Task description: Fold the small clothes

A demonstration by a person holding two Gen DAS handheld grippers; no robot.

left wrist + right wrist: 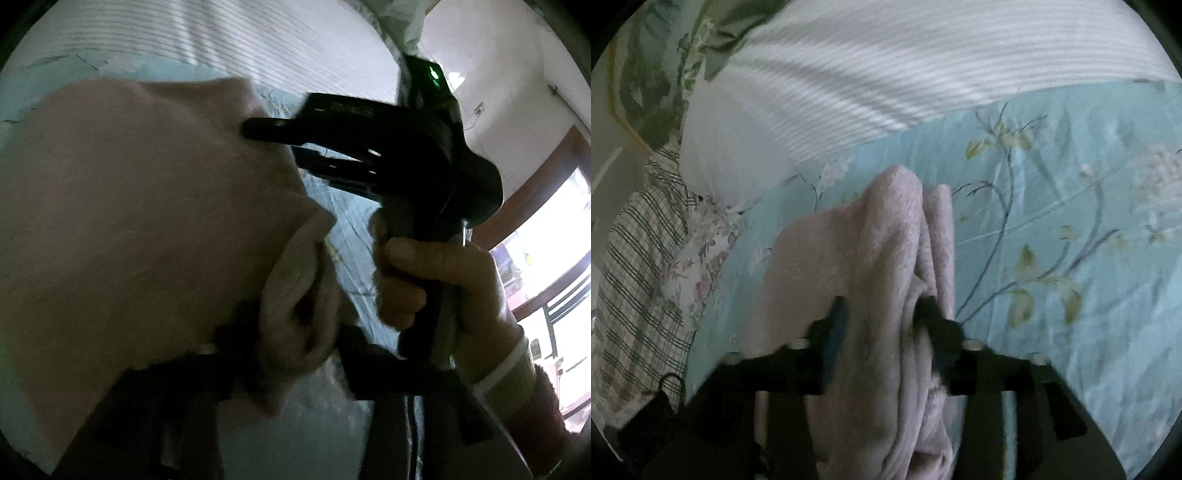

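Observation:
A pink fleecy garment [140,206] lies in folds on the light blue flowered bedsheet [351,236]. In the left wrist view it fills the left half, and a rolled edge of it sits between the dark fingers of my left gripper [291,354], which stand apart. My right gripper [280,147], held by a hand [443,280], points at the garment's far edge with its jaws apart. In the right wrist view a thick bunch of the pink garment [897,258] runs between the spread fingers of my right gripper [882,321], loose between the pads.
A white ribbed blanket [886,74] lies along the far side of the bedsheet [1071,258]. A plaid cloth [639,258] and a rose-print fabric [709,251] sit at the left edge. A bright window [554,266] and a white wall are off to the right.

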